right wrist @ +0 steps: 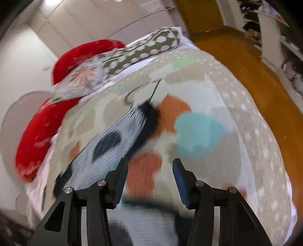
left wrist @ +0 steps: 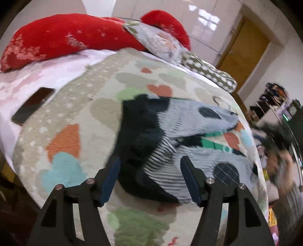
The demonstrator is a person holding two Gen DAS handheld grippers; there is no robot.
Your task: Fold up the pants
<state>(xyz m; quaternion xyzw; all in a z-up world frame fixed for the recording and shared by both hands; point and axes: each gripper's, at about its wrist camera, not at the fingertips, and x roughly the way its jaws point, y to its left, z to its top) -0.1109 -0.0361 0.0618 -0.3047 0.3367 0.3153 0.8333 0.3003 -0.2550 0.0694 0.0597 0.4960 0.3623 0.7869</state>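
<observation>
A bed [left wrist: 62,121] carries a blanket printed with coloured hearts. Red pillows [left wrist: 62,37] and a dotted pillow [right wrist: 144,51] lie at its head. Glossy white wardrobe panels [left wrist: 170,11] line the wall behind and reflect a window. A wooden door [left wrist: 244,51] stands beside them. The floor [right wrist: 246,66] is orange-brown wood.

Both the left gripper [left wrist: 150,181] and right gripper [right wrist: 149,181] have black angular arms, silver screws and blue-padded jaws.
</observation>
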